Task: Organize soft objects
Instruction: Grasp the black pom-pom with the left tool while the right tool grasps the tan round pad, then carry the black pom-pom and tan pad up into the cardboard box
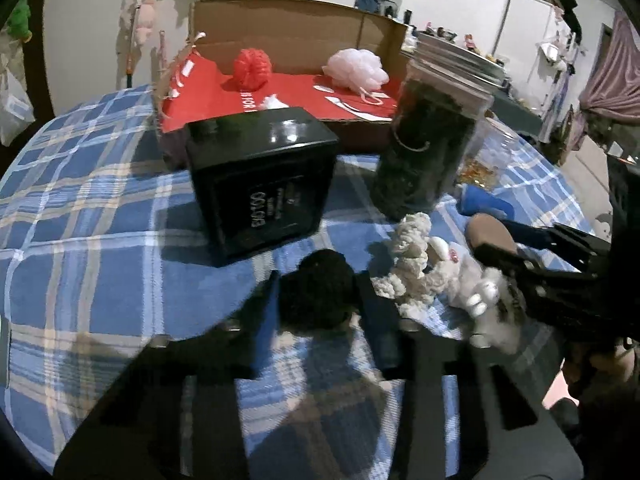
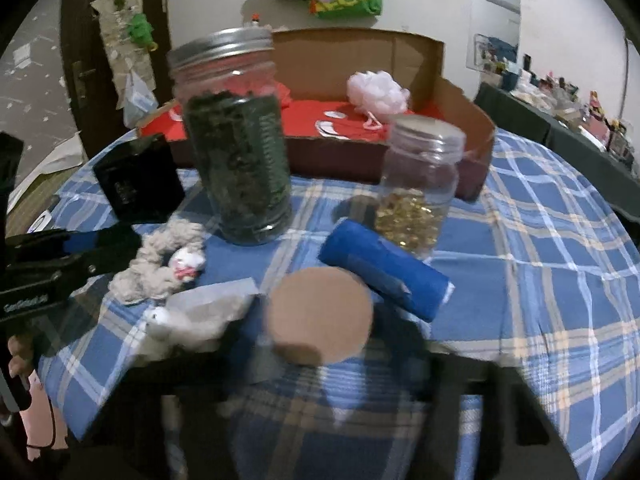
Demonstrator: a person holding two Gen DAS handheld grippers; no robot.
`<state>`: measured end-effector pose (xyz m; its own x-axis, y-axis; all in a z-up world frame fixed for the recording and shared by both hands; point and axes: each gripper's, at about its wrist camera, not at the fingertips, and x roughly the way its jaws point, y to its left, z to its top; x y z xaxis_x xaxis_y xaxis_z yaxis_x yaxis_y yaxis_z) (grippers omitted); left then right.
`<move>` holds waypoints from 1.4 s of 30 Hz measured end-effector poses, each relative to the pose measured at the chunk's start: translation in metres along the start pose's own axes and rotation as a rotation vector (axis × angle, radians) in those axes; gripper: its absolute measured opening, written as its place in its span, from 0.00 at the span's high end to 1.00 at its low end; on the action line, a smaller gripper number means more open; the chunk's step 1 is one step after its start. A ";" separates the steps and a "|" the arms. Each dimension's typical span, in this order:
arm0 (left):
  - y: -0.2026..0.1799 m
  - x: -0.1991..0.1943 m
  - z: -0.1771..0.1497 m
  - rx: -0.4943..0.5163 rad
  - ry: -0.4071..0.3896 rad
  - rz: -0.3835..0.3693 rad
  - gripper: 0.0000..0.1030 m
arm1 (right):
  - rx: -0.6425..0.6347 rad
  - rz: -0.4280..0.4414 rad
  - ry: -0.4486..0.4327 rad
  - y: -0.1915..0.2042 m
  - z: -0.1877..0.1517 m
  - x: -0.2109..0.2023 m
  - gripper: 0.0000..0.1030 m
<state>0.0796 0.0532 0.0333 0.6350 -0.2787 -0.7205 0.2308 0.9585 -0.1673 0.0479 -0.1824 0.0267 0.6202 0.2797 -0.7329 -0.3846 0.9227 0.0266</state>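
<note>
Near edge: left gripper (image 1: 318, 300) clamps the black pompom (image 1: 316, 290); right gripper (image 2: 320, 316) squeezes the tan puff (image 2: 320, 316). Lift both straight, clear the jars (image 2: 240, 136), release into the box (image 2: 400, 56) at the far edge

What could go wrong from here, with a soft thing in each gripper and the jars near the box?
The tall jar and small jar stand before the cardboard box; a low carry could topple them. The white plush lies close beside the right gripper, which grips the tan disc, and might get dragged along.
</note>
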 end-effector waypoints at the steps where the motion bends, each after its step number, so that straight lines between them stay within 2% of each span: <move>1: -0.001 -0.002 0.000 0.001 -0.003 -0.005 0.69 | -0.012 0.008 0.000 0.003 -0.001 -0.001 0.53; 5: -0.008 -0.012 -0.002 0.026 -0.026 -0.002 0.71 | -0.021 0.019 -0.025 0.007 -0.001 -0.011 0.58; 16: -0.023 -0.034 0.027 0.093 -0.070 0.002 0.71 | -0.069 -0.013 -0.078 0.011 0.018 -0.032 0.58; 19: -0.026 -0.032 0.039 0.118 -0.063 0.015 0.71 | -0.093 -0.035 -0.082 0.010 0.025 -0.034 0.58; 26: -0.027 -0.021 0.064 0.142 -0.023 -0.007 0.71 | -0.157 -0.083 -0.072 0.006 0.043 -0.034 0.58; 30: -0.025 -0.017 0.076 0.146 -0.005 -0.041 0.71 | -0.175 -0.090 -0.077 0.002 0.052 -0.035 0.58; 42: -0.016 -0.006 0.103 0.153 0.028 -0.042 0.71 | -0.196 -0.104 -0.094 -0.007 0.076 -0.041 0.58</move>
<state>0.1482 0.0330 0.1098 0.6022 -0.3143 -0.7339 0.3679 0.9251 -0.0944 0.0773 -0.1800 0.1081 0.7207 0.2179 -0.6582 -0.4350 0.8813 -0.1846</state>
